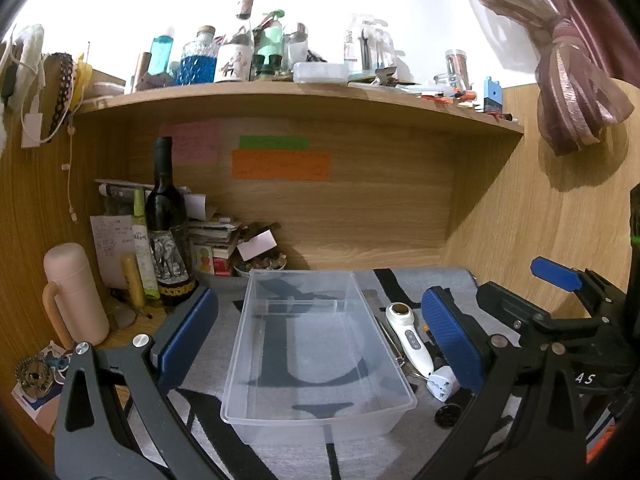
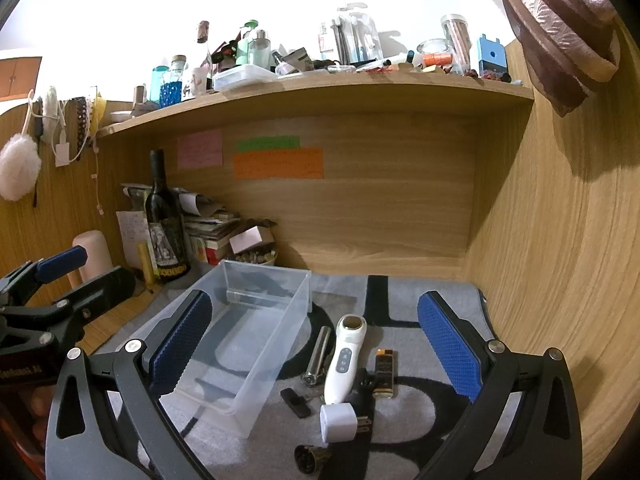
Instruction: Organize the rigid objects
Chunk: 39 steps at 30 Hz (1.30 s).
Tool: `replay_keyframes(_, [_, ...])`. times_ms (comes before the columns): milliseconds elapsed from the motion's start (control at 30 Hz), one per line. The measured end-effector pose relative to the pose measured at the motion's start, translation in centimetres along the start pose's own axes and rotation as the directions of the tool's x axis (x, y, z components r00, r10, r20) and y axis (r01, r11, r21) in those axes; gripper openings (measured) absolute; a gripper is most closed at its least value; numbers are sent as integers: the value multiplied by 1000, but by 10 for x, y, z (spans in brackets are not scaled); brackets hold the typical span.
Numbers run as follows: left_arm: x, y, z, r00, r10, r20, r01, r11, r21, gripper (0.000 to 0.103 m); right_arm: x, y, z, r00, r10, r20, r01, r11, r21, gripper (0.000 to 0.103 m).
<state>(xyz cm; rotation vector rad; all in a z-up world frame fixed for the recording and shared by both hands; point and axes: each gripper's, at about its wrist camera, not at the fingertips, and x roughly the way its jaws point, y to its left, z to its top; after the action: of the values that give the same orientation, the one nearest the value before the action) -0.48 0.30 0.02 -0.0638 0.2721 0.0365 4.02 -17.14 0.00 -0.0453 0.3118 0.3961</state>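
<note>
Both the left tongs [image 1: 320,332] and the right tongs [image 2: 316,348] are held wide open, with nothing gripped. An empty clear bin [image 1: 316,352] is set on the grey patterned mat [image 2: 404,404] covering the table. Beside it are laid a white handheld device [image 2: 342,360], a metal tube [image 2: 318,356], a white plug [image 2: 340,422] and a gold-black lighter [image 2: 385,372]. A cluttered wooden shelf [image 1: 280,98] is seen above. A small dark round thing [image 2: 310,458] cannot be made out.

We see a wooden desk [image 2: 120,320] under a grey mat with black letters [image 2: 400,320]; on the mat rest a clear plastic bin [image 2: 256,364], white handheld device [image 2: 343,364], white plug adapter [image 2: 338,423]
</note>
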Motion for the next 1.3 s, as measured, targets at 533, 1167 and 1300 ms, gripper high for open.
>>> replay_keyframes(533, [77,52,-9,969,83,-232,-63,994,90,103,57,-22,-9,983,-80,-164,80,997,-9,103])
replay_keyframes(1167, [162,101,-33,821,-23,-570,47,999,27,49,156,-49,-40,862,-40,-506,50,999,6,75])
replay_keyframes(1300, [173,107,-41,783,-80,-617,67,997,-44,36,173,-51,-43,831,-4,-556,32,999,41,67])
